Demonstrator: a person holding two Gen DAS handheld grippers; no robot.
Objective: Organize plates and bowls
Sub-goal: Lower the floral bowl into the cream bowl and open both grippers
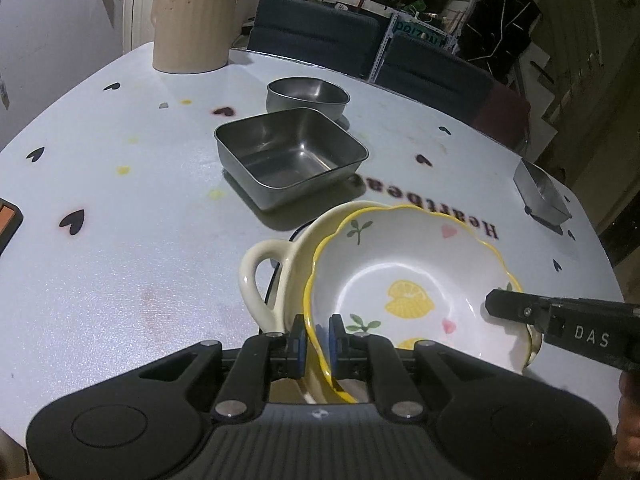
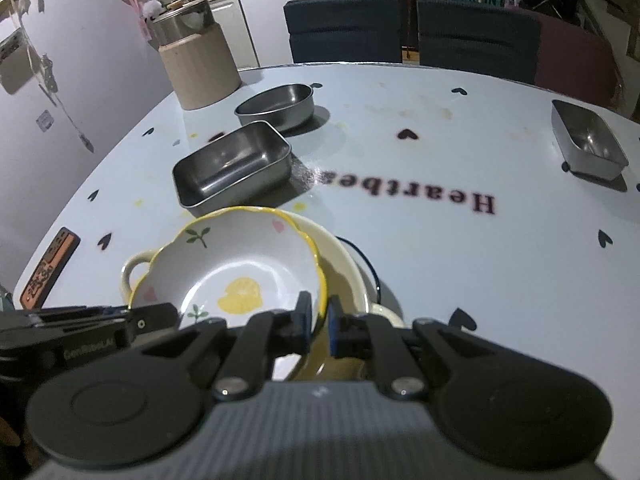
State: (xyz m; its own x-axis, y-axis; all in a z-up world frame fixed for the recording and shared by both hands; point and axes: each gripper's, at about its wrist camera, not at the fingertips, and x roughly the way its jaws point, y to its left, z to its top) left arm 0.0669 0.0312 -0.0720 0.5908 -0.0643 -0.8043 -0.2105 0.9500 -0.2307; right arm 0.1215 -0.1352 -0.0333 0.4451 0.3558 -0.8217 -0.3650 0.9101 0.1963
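Note:
A white bowl with a wavy yellow rim and lemon print (image 1: 404,276) (image 2: 236,268) rests inside a larger cream dish with loop handles (image 1: 276,264) (image 2: 344,268). My left gripper (image 1: 318,340) is shut on the bowl's near rim. At the opposite side my right gripper (image 2: 319,318) is shut on the same bowl's rim, and it shows in the left wrist view as a black arm (image 1: 560,320). A dark-rimmed plate (image 2: 368,268) peeks out under the cream dish. Both sit on the pale blue table (image 1: 120,280).
A square steel tray (image 1: 290,156) (image 2: 232,168) and a round steel bowl (image 1: 306,98) (image 2: 276,106) stand behind the stack. A small steel tray (image 2: 586,140) (image 1: 540,192) is at the far right, a beige jug (image 1: 194,20) (image 2: 198,64) at the far left. Dark chairs (image 2: 476,36) line the far edge.

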